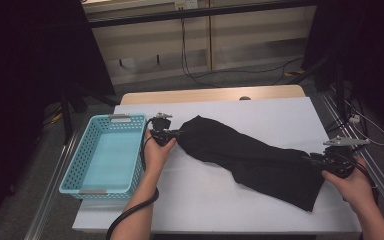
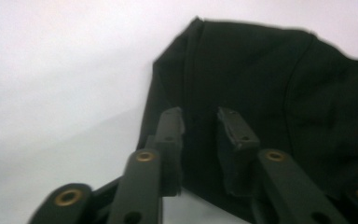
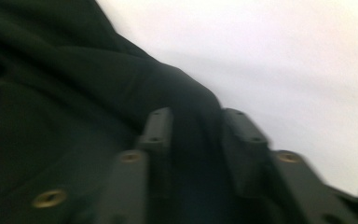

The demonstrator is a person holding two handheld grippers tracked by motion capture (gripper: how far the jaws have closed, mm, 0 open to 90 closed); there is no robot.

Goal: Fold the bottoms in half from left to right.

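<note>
High view, count: one black cloth (image 1: pixel 250 160), one turquoise basket (image 1: pixel 77 170), one white table cover (image 1: pixel 200 200), two grippers, two hands.
High view, cloth: soft, dark, matte fabric, long and rumpled, lying slantwise across the table cover from upper left to lower right, broader at the lower right end.
High view, basket: plastic, rectangular, its walls pierced with rows of small holes, grey handle strips at both short ends; it stands at the left edge of the table, well apart from the cloth's right end and just beside the left hand (image 1: pixel 156 150).
High view, left gripper (image 1: pixel 176 134): at the cloth's upper left end, touching its edge.
High view, right gripper (image 1: pixel 314 161): at the cloth's lower right end, against the fabric, held by the right hand (image 1: pixel 352 182); a grey three-cornered plate sits on top.
Left gripper view, cloth (image 2: pixel 270 107): smooth knit with a stitched seam and a folded corner, lying on the pale surface straight ahead.
Left gripper view, jaws: two black bars with brass rivets, a narrow gap between them, dark fabric in that gap; whether the pads press on it cannot be told.
Right gripper view, cloth (image 3: pixel 65 107): blurred, folded in soft ridges, spreading left and under the jaws, white surface to the right.
Right gripper view, jaws: parted, with fabric lying between them; the blur hides whether the pads touch it.
</note>
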